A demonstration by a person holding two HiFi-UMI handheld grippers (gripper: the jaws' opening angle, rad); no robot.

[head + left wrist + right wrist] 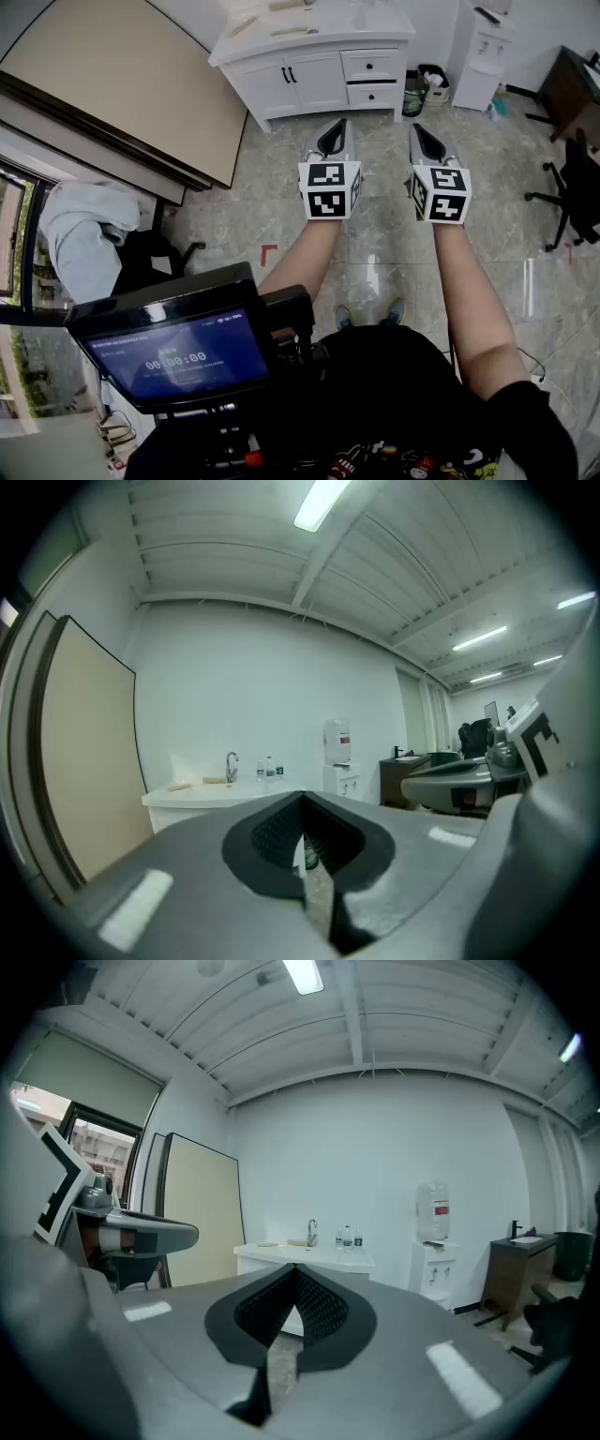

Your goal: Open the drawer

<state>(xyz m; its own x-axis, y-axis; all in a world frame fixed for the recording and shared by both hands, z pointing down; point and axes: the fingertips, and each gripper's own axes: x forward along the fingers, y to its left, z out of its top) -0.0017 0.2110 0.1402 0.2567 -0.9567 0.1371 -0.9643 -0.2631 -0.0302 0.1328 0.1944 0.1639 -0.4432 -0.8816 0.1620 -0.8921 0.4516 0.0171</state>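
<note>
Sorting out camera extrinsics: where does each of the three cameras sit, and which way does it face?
Head view: on the person's head, facing steeply down at the floor and cabinet; shows both forearms, left gripper, right gripper.
Left gripper view: on that gripper, along its shut jaws toward the cabinet; right gripper at right.
Right gripper view: likewise, toward the cabinet; left gripper at left.
Shared: the cabinet appears in all three.

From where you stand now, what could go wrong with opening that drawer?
Both the left gripper and the right gripper are shut; one must open before taking the small drawer knob. The door handles right beside the drawers could be pulled by mistake. The bin by the cabinet might get bumped.
</note>
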